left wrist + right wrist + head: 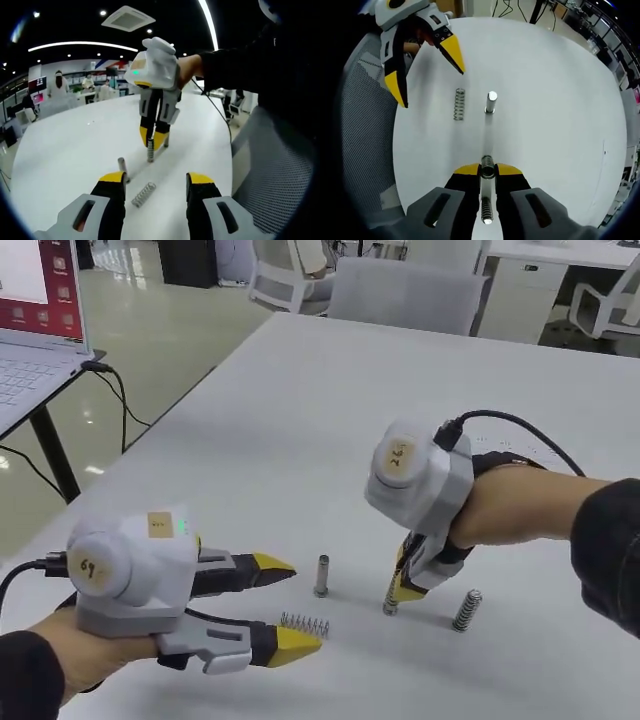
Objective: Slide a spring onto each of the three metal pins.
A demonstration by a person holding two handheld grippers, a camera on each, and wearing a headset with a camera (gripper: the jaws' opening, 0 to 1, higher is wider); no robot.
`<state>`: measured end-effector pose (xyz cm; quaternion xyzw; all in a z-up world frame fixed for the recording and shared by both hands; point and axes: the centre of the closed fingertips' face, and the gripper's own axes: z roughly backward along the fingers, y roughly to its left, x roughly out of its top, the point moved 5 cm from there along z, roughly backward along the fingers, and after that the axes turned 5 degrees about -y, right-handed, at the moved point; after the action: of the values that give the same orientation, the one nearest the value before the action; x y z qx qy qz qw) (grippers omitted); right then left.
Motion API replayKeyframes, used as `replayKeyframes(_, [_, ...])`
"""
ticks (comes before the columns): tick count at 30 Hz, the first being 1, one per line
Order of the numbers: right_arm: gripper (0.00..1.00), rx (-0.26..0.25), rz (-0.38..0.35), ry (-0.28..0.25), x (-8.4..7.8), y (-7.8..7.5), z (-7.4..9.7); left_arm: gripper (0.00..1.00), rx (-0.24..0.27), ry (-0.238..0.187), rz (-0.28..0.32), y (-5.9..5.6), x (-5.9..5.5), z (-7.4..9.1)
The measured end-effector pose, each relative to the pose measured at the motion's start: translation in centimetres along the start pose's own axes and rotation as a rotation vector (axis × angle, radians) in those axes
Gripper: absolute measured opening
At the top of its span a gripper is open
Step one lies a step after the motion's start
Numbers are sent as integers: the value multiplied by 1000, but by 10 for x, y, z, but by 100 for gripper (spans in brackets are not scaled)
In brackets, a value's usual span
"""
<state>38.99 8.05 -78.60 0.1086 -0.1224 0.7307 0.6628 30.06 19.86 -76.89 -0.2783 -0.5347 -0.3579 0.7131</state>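
Laptop (pixel 35 330) far left, chairs (pixel 405 295) behind, loose spring (pixel 305 624) beside bare pin (pixel 322 576)

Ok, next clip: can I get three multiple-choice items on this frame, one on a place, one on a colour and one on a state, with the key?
1. Where is the loose spring?
A) flat on the table, just ahead of the left gripper
B) clamped in the left gripper
C) slid onto a pin

2. What colour are the grippers' fingertips?
A) red
B) yellow
C) blue

3. How is the right gripper?
A) wide open
B) lying on its side
C) shut on a spring

Key:
1 A, it lies untouched ahead of the gap between the left fingers.
2 B, both grippers have yellow tips.
3 C, its fingers pinch an upright spring.
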Motion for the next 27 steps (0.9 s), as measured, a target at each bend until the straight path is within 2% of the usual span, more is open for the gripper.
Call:
replayKeyframes(9, [8, 0, -6, 11, -3, 1, -10, 42, 3, 2, -1, 0, 0, 0])
replayKeyframes(21, [9, -6, -5, -9, -2, 0, -9, 42, 4, 1, -1, 1, 0, 0])
replayKeyframes(27, [15, -12, -19, -40, -2, 1, -7, 42, 4, 2, -1, 0, 0, 0])
